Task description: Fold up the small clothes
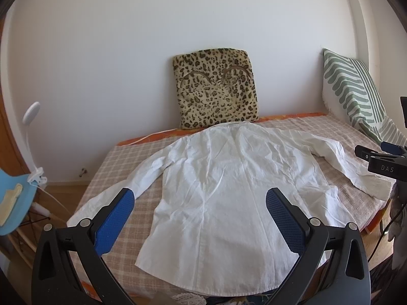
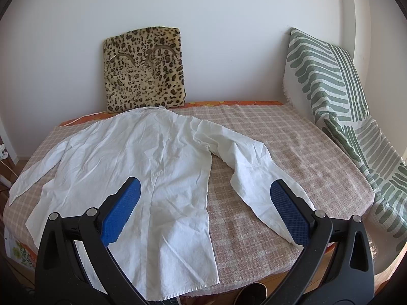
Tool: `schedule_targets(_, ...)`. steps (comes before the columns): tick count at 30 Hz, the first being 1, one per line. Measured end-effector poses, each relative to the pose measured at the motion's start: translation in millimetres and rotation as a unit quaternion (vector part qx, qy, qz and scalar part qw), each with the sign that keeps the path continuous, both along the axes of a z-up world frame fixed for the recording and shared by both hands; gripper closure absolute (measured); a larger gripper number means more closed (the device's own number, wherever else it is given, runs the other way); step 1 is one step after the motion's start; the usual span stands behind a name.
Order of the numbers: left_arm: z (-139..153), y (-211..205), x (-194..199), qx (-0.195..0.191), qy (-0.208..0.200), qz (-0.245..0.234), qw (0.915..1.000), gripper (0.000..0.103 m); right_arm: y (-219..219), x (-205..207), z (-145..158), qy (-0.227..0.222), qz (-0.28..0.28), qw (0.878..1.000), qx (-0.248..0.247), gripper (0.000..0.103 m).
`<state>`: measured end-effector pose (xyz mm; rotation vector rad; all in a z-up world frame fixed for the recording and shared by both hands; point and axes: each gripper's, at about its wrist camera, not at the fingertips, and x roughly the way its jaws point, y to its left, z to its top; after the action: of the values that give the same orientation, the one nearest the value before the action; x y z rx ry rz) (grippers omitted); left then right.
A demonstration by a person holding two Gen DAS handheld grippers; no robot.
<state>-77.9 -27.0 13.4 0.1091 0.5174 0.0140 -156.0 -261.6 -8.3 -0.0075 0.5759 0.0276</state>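
A white long-sleeved shirt point(image 1: 223, 178) lies flat, back up, on the checked bed cover point(image 1: 142, 152), collar toward the wall and both sleeves spread out. My left gripper point(image 1: 201, 203) hovers open above the shirt's lower left part, nothing between its blue pads. In the right wrist view the same shirt point(image 2: 142, 157) lies left of centre, its right sleeve point(image 2: 254, 175) angled toward the near edge. My right gripper point(image 2: 206, 195) stands open above the gap between the shirt body and that sleeve, holding nothing. The right gripper's black body point(image 1: 384, 162) shows at the right edge of the left wrist view.
A leopard-print cushion point(image 1: 216, 91) leans on the wall behind the collar. A green-striped pillow point(image 2: 338, 101) rests at the bed's right side. A blue chair point(image 1: 15, 203) and a white clip lamp point(image 1: 33, 137) stand left of the bed. Bare cover point(image 2: 292, 139) lies right of the shirt.
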Motion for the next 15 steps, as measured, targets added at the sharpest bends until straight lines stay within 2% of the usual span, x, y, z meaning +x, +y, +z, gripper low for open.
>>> schedule_targets(15, 0.6, -0.4, 3.1, -0.001, 0.003, 0.0, 1.0, 0.0, 0.9, 1.8, -0.4, 0.002, 0.001, 1.0, 0.002, 0.0)
